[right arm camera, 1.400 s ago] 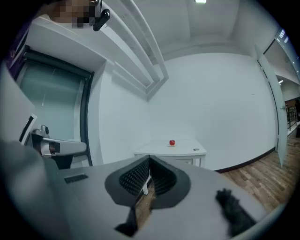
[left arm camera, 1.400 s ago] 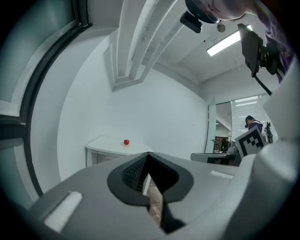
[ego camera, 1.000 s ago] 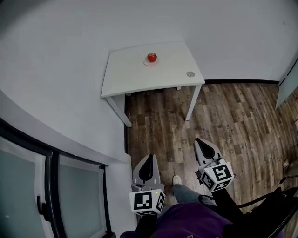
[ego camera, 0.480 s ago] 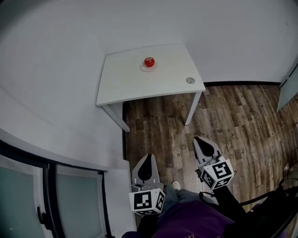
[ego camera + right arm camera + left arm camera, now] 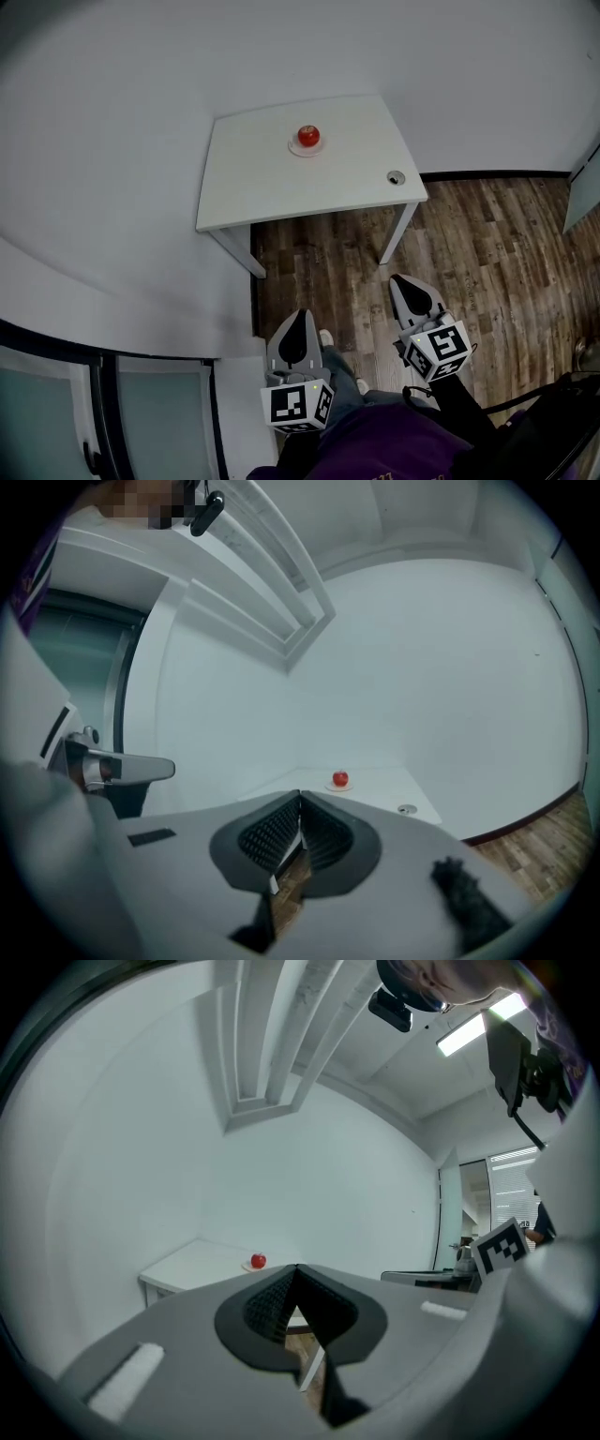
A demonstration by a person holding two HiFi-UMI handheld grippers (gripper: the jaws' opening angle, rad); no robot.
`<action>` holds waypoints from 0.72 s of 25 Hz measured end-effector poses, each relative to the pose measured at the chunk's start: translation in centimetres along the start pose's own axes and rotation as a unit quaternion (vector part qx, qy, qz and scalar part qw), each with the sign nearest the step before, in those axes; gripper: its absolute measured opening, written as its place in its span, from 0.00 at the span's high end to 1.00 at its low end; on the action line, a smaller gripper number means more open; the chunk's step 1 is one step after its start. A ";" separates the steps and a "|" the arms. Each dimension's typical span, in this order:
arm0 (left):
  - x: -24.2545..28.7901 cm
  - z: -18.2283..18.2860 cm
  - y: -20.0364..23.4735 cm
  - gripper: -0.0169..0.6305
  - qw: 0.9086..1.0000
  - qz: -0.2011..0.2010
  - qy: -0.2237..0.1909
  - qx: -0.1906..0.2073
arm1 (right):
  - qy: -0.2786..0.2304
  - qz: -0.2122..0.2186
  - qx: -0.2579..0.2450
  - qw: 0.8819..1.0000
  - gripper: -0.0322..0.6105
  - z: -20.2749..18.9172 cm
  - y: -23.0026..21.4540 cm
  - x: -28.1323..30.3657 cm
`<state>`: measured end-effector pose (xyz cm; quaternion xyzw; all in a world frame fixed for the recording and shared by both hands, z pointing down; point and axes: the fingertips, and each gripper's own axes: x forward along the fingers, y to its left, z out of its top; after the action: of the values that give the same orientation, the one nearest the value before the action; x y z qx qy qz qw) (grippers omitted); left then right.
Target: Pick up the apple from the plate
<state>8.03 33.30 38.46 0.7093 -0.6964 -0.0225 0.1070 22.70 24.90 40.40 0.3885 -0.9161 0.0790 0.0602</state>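
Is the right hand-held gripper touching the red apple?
Apart. Head view shows the right hand-held gripper over the wooden floor, far short of the red round apple.

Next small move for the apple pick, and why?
Probably step closer to the table. The apple sits on its plate far ahead, while the left hand-held gripper and right hand-held gripper hang over the wood floor, short of the table's edge. Both show jaws together with nothing between them, so opening one should likely wait until after the approach.

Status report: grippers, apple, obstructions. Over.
Left gripper shut, empty; right gripper shut, empty. Apple on plate, on white table, untouched. Wood floor ahead, nothing in the way.
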 end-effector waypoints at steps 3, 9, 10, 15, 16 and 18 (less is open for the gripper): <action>2.9 0.7 2.0 0.97 1.000 0.001 0.000 -0.002 | 0.000 -0.002 0.000 1.000 0.93 0.6 -0.5 3.4; 8.7 2.5 5.7 0.97 1.000 -0.018 -0.001 0.004 | -0.003 -0.011 -0.002 1.000 0.93 2.4 -1.4 10.0; 9.8 2.8 6.5 0.97 1.000 -0.020 -0.002 0.005 | -0.004 -0.012 -0.003 1.000 0.93 2.7 -1.5 11.3; 14.5 3.9 10.5 0.97 1.000 -0.023 -0.002 0.007 | -0.007 -0.019 -0.003 1.000 0.93 3.8 -2.1 17.1; 15.3 4.1 11.2 0.97 1.000 -0.023 -0.001 0.007 | -0.010 -0.021 -0.005 1.000 0.93 4.0 -2.2 18.1; 16.6 4.2 12.4 0.96 1.000 -0.027 0.001 0.007 | -0.013 -0.023 -0.007 1.000 0.93 4.3 -2.2 20.0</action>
<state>-4.45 16.17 38.57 0.7289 -0.6767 -0.0199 0.1021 10.27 8.55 39.81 0.4098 -0.9083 0.0662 0.0524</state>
